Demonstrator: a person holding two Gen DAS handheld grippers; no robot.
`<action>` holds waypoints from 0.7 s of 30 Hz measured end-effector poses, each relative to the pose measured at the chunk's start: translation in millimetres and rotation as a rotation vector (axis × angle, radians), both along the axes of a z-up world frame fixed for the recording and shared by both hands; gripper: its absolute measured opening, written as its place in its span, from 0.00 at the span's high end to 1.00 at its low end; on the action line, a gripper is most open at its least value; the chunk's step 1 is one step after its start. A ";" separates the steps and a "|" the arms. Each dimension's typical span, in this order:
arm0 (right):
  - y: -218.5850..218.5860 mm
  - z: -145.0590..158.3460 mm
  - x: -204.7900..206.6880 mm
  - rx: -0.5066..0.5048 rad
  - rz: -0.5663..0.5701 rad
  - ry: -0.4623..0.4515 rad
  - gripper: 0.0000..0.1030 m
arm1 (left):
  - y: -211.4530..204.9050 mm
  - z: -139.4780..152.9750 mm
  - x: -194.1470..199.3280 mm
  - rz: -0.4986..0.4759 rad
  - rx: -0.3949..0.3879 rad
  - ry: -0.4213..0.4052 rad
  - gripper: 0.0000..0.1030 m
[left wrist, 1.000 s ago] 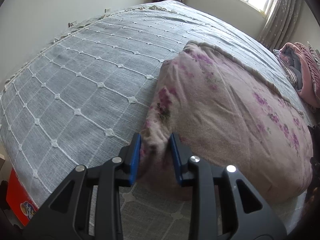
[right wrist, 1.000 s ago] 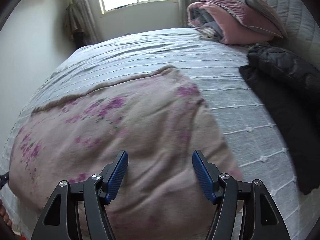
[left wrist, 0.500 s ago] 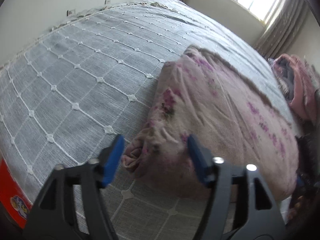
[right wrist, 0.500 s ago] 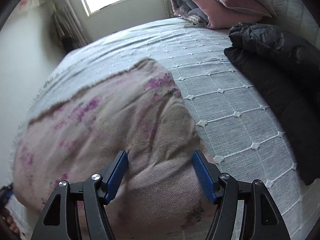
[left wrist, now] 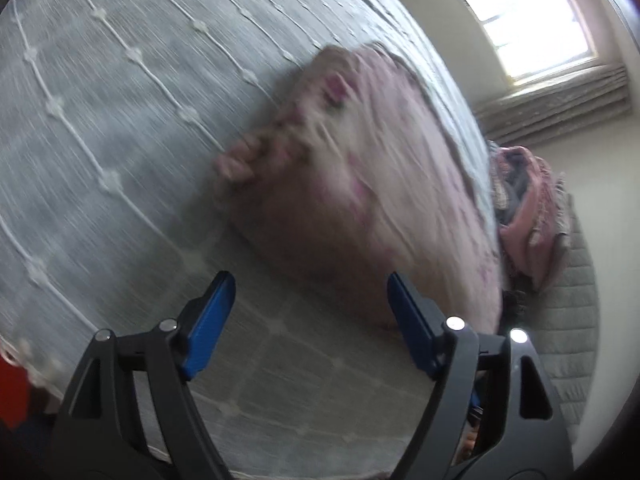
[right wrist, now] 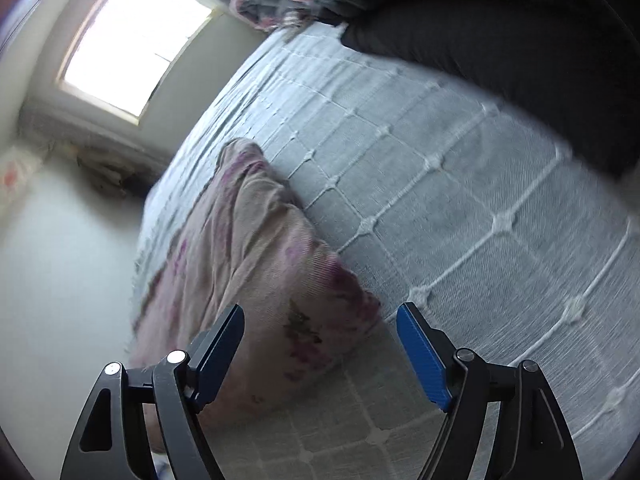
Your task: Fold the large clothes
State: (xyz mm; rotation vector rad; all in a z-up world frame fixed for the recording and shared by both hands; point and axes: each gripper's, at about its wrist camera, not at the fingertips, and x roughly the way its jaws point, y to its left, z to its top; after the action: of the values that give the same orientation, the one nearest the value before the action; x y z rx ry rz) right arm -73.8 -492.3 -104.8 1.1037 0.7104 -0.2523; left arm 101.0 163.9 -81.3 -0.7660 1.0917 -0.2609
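A folded pink garment with purple flowers (left wrist: 360, 168) lies on the grey quilted bed cover (left wrist: 100, 120). My left gripper (left wrist: 310, 316) is open and empty, just in front of the garment's near edge, not touching it. In the right wrist view the same garment (right wrist: 248, 248) lies left of centre. My right gripper (right wrist: 320, 344) is open and empty, with the garment's near corner between and just beyond its blue fingers (right wrist: 420, 352). Both views are tilted and blurred by motion.
A black jacket (right wrist: 500, 40) lies on the bed at the upper right of the right wrist view. A pile of pink and grey bedding (left wrist: 528, 216) sits by the headboard. A window (right wrist: 136, 40) is on the far wall. The bed's near edge (left wrist: 40, 364) is at lower left.
My left gripper opened, let go of the garment's corner and drew back. Both grippers have tilted and pulled toward the garment's near edge. The right gripper stayed open.
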 end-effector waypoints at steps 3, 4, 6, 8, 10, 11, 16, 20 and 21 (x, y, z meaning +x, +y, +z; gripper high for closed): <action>6.2 -21.2 14.6 0.164 0.067 -0.025 0.23 | -17.4 -3.7 5.6 -0.031 -0.006 -0.002 0.24; 9.1 -24.2 18.1 0.189 0.080 -0.035 0.23 | -20.6 -5.7 9.7 -0.029 -0.001 0.002 0.24; 17.5 -27.4 28.5 0.195 0.119 -0.025 0.22 | -21.9 -8.9 16.1 -0.003 -0.010 -0.004 0.24; 24.4 -28.1 33.9 0.167 0.114 -0.003 0.21 | -18.6 -9.8 20.7 0.030 -0.028 -0.006 0.22; 28.0 -27.4 38.0 0.156 0.112 -0.005 0.18 | -17.6 -11.6 22.3 0.054 -0.057 -0.007 0.19; 29.0 -26.9 39.6 0.160 0.106 -0.008 0.18 | -18.8 -12.3 22.5 0.055 -0.055 -0.005 0.18; 28.4 -33.9 44.5 0.216 0.059 -0.027 0.17 | -26.3 -6.2 33.7 0.084 -0.049 -0.031 0.13; 22.8 -36.5 46.3 0.233 0.034 -0.037 0.15 | -37.2 -13.2 47.9 0.101 -0.035 0.003 0.01; 22.3 -36.4 47.5 0.231 0.033 -0.039 0.15 | -41.2 -17.1 51.2 0.099 -0.019 0.017 0.01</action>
State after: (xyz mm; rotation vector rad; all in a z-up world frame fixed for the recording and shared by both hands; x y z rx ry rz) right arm -26.3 -470.0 -141.2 1.3121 0.7349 -0.1221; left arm 152.2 122.8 -98.5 -0.8381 1.0657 -0.1815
